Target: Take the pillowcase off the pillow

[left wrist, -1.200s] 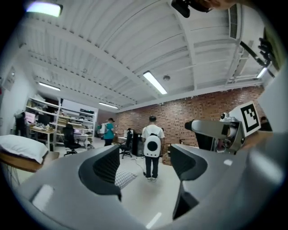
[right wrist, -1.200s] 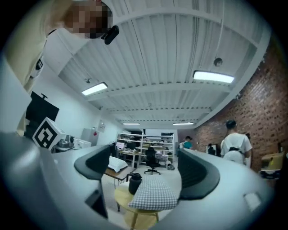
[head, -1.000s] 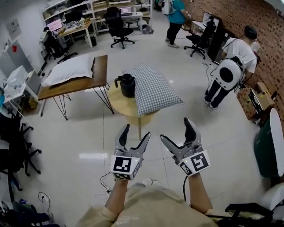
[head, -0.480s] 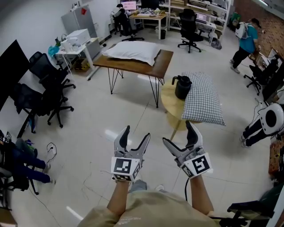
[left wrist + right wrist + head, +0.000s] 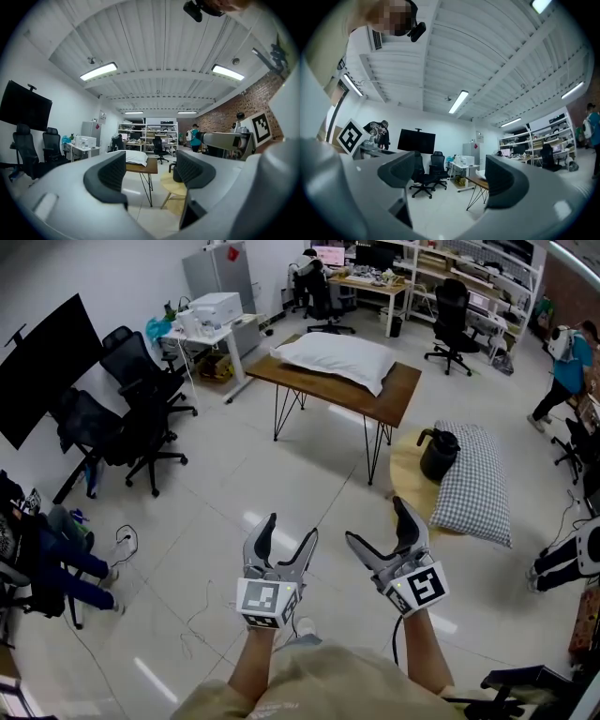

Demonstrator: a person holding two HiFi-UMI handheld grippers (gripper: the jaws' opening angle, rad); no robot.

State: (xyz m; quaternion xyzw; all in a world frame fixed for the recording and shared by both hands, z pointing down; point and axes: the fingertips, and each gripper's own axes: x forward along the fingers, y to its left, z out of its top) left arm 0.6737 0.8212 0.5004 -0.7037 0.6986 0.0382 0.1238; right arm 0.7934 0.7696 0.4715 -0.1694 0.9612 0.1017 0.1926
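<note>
Left claw (image 5: 291,526): apart, empty.
Right claw (image 5: 375,521): apart, empty.
Checked pillow (image 5: 476,482): well apart from you, overhanging the round counter (image 5: 405,479)'s right edge.
Tip: pinch only fabric, at the open end.

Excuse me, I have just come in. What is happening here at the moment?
A person holds the left gripper and the right gripper out in front, above the floor, both open and empty. The checkered pillow lies on a round wooden table beside a black jug, off to the right and apart from both grippers. A white pillow lies on a brown table further back. Nothing has been grasped yet.
</note>
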